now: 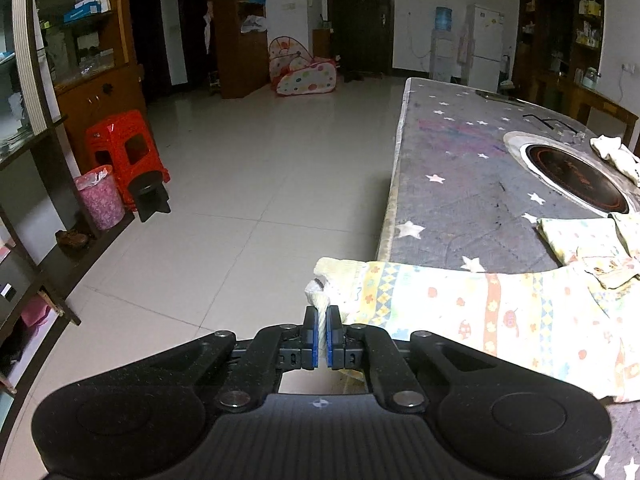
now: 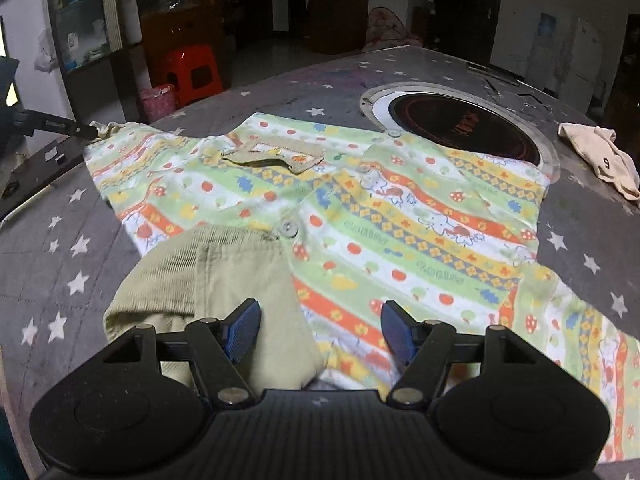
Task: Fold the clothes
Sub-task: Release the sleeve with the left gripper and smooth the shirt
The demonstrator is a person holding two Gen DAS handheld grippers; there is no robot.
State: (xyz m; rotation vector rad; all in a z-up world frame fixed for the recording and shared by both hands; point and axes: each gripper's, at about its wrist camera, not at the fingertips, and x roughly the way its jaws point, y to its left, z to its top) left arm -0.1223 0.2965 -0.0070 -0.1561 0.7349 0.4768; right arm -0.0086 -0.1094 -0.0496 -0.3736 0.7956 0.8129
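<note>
Cotton, striped and busy with apples, mushrooms and little flowers: the child's shirt (image 2: 380, 216) lies spread across the grey star-print worktop (image 2: 60, 264), front side up, buttons showing down its middle. Its far edge reaches over the rim of the round black hob (image 2: 460, 124) set into the worktop. Over on the left, the left gripper (image 1: 322, 336) has its blue pads pressed together on the cuff of the left sleeve (image 1: 320, 292), pinching that pale ribbed end right at the edge of the worktop, with the tiled floor (image 1: 260, 184) beyond. From the right wrist view you can see that same sleeve drawn out towards the dark tip at the far left corner.

Now the right gripper (image 2: 320, 332): its jaws stand spread apart, hovering low over the near part of the shirt, and the pads are not pressing on anything. Between them lies an olive-green ribbed panel (image 2: 224, 280) (a sleeve end or hem folded over, I cannot tell which), with striped fabric just beside it on the right.

Well apart, at the far right past the hob, a cream-coloured small garment (image 2: 600, 156) sits crumpled by itself. Off the worktop, a red plastic stool (image 1: 124, 152) and a pink bin (image 1: 100, 196) stand side by side on the floor.
</note>
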